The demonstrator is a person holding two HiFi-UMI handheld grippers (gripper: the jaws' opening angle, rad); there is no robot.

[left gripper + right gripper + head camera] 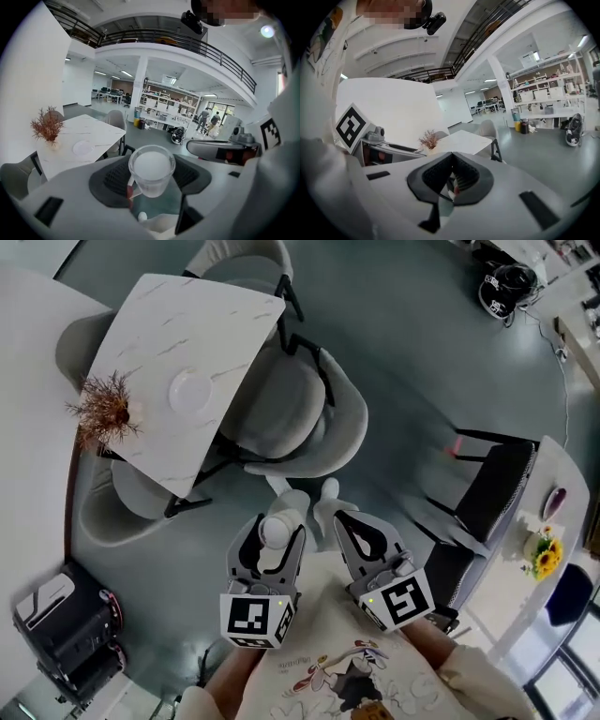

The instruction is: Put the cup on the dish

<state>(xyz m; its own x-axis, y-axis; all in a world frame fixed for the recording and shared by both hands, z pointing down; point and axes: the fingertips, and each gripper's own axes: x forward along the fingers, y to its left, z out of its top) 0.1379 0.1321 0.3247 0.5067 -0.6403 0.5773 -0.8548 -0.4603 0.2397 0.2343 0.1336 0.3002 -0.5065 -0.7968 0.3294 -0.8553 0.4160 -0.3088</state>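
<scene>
Cup (151,169) sits between the jaws of the left gripper (152,182), pale and see-through, mouth facing the camera, with the dark pads (112,180) pressed on either side of it, so the left jaws are clamped on the cup at a medium spread. In the head view the same cup (276,532) shows as a pale round shape between the tips of the left gripper (278,540), held in the air above grey floor and well short of the table (225,320). The right gripper (452,182) has its jaws drawn together, pads almost meeting and nothing gripped; a small red and white spot shows in the thin slit between them, too small to tell what it is. In the head view the right gripper (358,529) is just beside the left one, on its right. The dish (83,147) lies flat on the white marble table (101,131), well ahead of the left jaws and off to their left, apart from the cup. The dish (192,392) is near a dried reddish plant (105,409) at the table edge. Grey chairs (295,404) stand between the jaws and the table. From the right jaws, the table (464,140) and plant (428,139) are ahead, slightly left.
</scene>
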